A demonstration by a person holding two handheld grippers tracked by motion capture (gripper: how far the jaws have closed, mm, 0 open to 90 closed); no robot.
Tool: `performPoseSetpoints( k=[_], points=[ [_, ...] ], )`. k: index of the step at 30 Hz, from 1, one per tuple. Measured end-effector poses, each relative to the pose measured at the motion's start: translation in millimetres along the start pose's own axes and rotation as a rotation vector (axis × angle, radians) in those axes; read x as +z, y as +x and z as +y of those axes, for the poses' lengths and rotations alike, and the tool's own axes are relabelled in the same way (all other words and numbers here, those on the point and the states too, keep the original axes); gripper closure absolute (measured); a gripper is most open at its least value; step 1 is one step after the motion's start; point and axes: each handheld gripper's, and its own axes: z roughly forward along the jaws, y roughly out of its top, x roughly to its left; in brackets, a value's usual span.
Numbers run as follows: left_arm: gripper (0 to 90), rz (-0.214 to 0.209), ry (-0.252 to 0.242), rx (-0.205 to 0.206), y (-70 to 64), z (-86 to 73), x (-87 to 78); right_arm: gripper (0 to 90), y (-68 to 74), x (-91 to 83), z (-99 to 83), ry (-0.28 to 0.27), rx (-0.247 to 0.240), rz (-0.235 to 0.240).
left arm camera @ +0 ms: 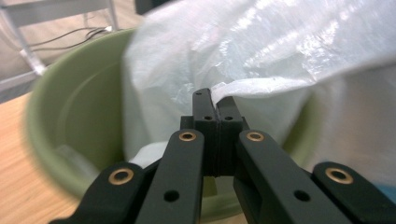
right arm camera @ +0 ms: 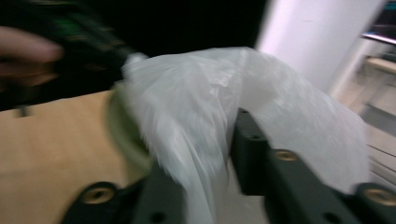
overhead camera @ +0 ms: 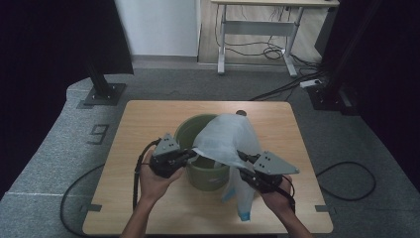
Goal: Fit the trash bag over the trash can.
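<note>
On the wooden worktop (overhead camera: 148,119) we've got a green bucket (overhead camera: 190,130) at the middle, a white plastic bag (overhead camera: 228,139) draped across its right side and spilling down the near right. Our left claw (left arm camera: 214,100) is clamped tight on the bag's edge over the bucket's near rim. Our right claw (right arm camera: 201,154) has bag film bunched between its jaws, which stand a little apart, gripping it near the bucket's right side.

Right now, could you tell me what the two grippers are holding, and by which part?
Both hold the white plastic bag over the green bin: the left gripper pinches its edge, and the right gripper has film between its jaws.
</note>
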Motion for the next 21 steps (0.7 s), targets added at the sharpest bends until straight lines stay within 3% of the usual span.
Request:
performPoseSetpoints(
  k=[1, 4, 7, 12, 16, 21],
  points=[
    [89.8, 0.004, 0.000, -0.011, 2.9, -0.4, -1.5, 59.3, 2.5, -2.7, -2.0, -0.023, 0.007, 0.042],
    [89.8, 0.028, -0.001, -0.044, 12.0, -1.5, -7.5, 49.3, 5.1, -11.8, -6.0, -0.071, 0.024, 0.063],
    [89.8, 0.049, -0.003, -0.056, 18.9, -2.4, -12.0, 43.8, 0.8, -25.2, -9.0, -0.111, 0.066, 0.051],
    [89.8, 0.073, -0.004, -0.078, 29.5, -5.1, -18.0, 41.9, -13.0, -46.2, -17.7, -0.148, 0.144, 0.041],
    [89.8, 0.084, -0.004, -0.085, 34.0, -6.1, -20.4, 41.7, -29.8, -55.1, -32.0, -0.119, 0.188, -0.018],
    [89.8, 0.084, -0.012, -0.091, 37.2, -6.8, -22.5, 40.4, -45.2, -52.0, -52.0, -0.072, 0.219, -0.083]
  ],
)
